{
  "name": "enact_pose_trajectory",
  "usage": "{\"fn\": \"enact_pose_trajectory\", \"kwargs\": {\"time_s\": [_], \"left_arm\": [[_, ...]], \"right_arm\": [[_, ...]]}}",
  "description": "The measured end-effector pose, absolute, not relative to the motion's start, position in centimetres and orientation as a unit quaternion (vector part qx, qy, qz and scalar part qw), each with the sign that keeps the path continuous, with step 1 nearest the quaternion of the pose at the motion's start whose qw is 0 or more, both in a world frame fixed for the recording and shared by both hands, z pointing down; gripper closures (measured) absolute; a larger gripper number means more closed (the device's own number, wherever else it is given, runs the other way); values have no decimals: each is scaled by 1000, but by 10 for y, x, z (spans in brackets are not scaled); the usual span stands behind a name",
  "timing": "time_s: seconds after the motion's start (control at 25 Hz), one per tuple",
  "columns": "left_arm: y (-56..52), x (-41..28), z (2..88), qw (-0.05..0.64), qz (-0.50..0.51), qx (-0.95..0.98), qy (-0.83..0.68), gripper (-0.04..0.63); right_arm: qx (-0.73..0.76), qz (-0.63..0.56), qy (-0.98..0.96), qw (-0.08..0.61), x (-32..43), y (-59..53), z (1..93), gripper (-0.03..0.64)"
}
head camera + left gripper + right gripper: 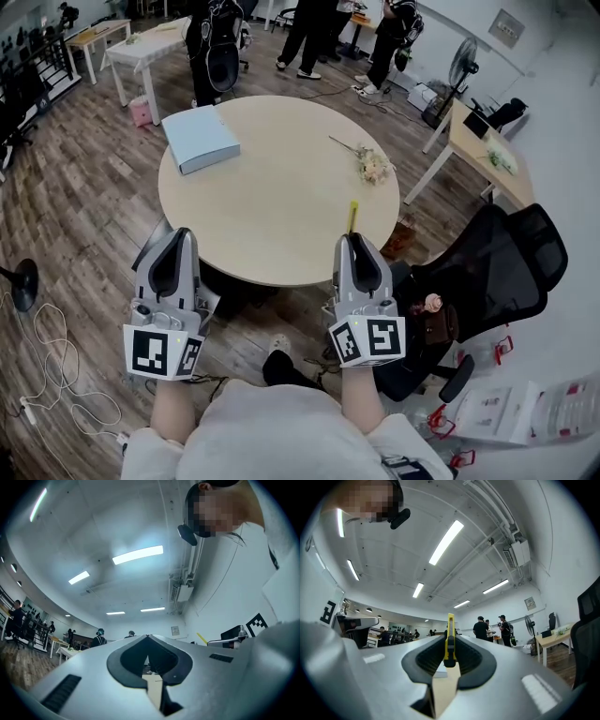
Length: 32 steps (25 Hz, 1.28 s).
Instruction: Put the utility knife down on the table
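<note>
A yellow and black utility knife (449, 639) stands clamped between the pads of my right gripper (449, 654), its tip pointing up and away. In the head view the knife (353, 217) sticks out past the right gripper (355, 246) over the near edge of the round beige table (281, 216). My left gripper (177, 246) hovers at the table's near left edge, jaws closed together with nothing between them (149, 660).
A pale blue binder (200, 139) lies at the table's far left and a small dried flower sprig (369, 163) at the far right. A black office chair (487, 267) stands right of me. People and desks fill the back of the room.
</note>
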<state>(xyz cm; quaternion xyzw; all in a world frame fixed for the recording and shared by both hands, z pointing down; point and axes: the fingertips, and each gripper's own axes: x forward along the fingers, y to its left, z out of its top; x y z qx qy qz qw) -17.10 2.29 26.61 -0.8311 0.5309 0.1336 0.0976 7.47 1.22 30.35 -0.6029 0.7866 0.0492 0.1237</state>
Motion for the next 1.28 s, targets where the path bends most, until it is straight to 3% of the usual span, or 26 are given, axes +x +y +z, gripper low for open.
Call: {"fn": "enact_pose_trajectory", "kwargs": {"time_s": [0.8,1.28], "left_arm": [[-107,-78,261,113,130,-814,554,588],[-153,-76,271,105,116,-809,566,588]], "right_arm": [[-579,45,802,138,168,-133,304,543],[-572,24,808,141,167,-184,318,543]]}}
